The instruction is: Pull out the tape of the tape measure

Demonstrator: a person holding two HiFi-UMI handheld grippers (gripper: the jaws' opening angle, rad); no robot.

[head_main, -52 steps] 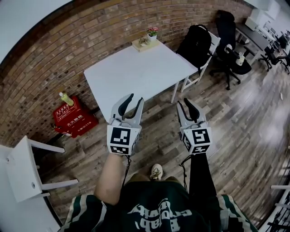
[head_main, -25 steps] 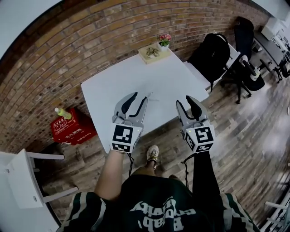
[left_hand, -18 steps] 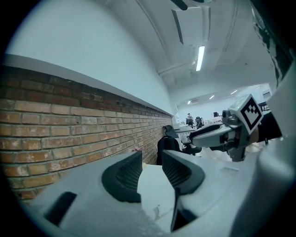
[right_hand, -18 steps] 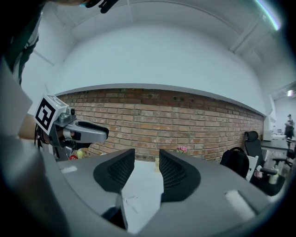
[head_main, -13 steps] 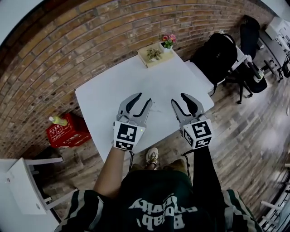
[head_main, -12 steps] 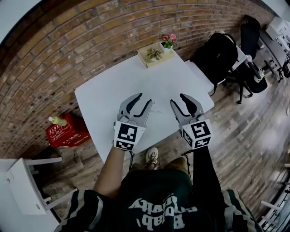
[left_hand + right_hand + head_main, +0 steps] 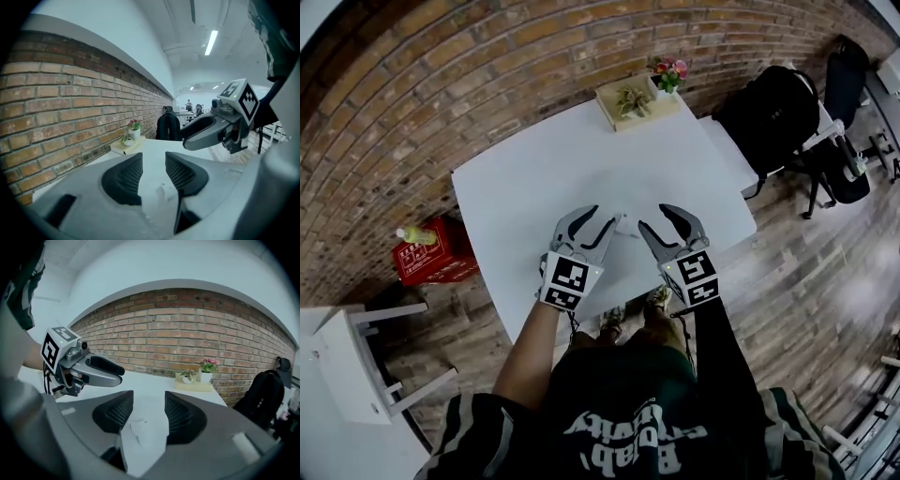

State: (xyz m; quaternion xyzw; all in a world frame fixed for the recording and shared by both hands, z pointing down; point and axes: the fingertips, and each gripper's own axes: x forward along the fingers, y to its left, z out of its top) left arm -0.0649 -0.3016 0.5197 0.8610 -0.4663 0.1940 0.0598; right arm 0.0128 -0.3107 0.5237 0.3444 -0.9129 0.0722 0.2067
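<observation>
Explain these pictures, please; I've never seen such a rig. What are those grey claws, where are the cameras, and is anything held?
No robot here: a person holds a gripper in each hand, the left gripper and right gripper. The top-down picture comes from a camera on the person's head; the other two cameras ride on the grippers, looking along their jaws. Both hover over a white table with potted plants at its far edge. A small pale thing, probably the tape measure, lies ahead of them. Both pairs of jaws have just been opening, with nothing between them.
</observation>
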